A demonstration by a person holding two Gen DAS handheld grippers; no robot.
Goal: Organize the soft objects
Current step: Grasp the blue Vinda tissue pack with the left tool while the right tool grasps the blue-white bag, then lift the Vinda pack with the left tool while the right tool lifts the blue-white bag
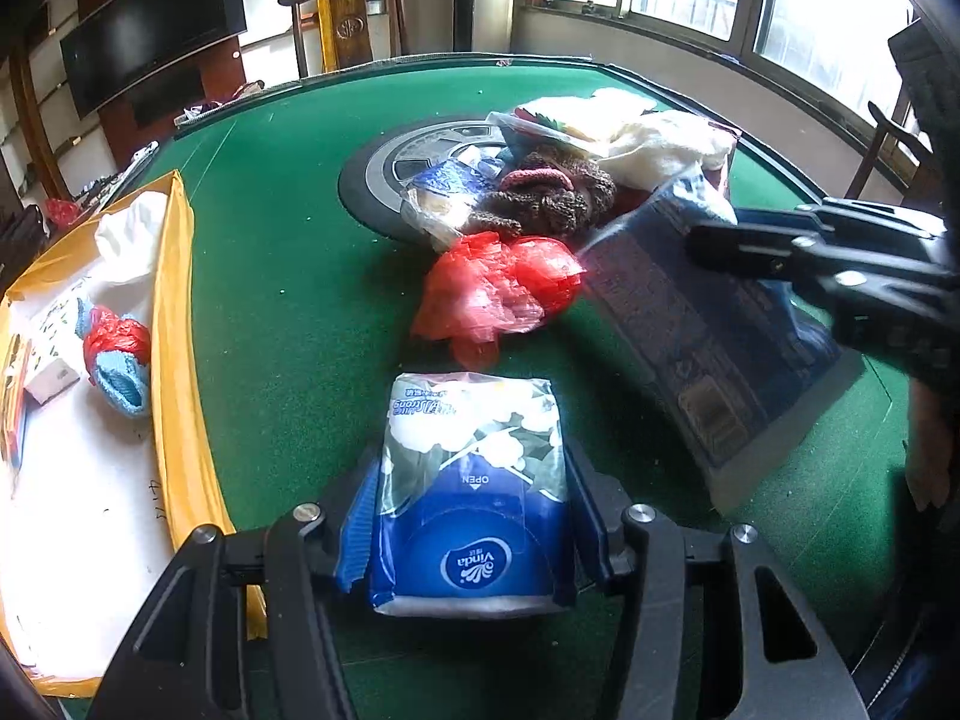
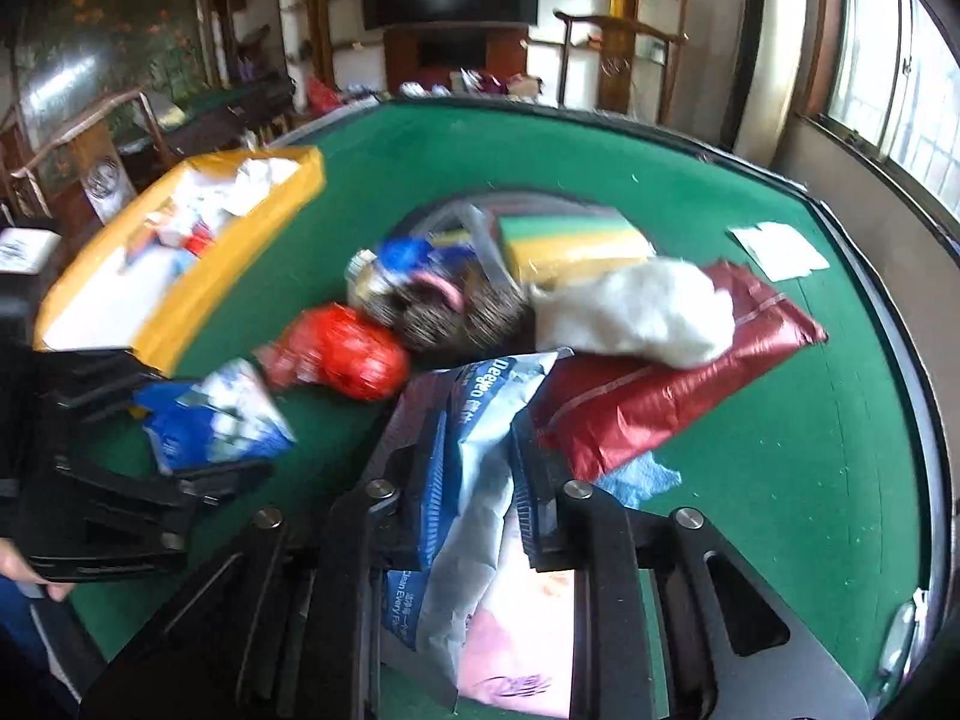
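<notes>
My left gripper [image 1: 474,516] is shut on a blue and white Vinda tissue pack [image 1: 474,480], held just above the green table [image 1: 288,300]; the pack also shows in the right wrist view [image 2: 216,426]. My right gripper [image 2: 474,468] is shut on a dark blue and grey wipes packet [image 2: 474,420], which hangs tilted at the right in the left wrist view [image 1: 708,324]. A pile of soft things lies mid-table: a red plastic bag [image 1: 504,288], a brown knitted item [image 1: 540,192], white fluff [image 2: 636,312], a sponge pack [image 2: 570,240].
A yellow-rimmed box [image 1: 174,324] with white lining stands at the table's left and holds a blue sock, a red bag and small cartons. A dark red packet [image 2: 672,378] and white paper [image 2: 774,246] lie at the right. Chairs and windows surround the table.
</notes>
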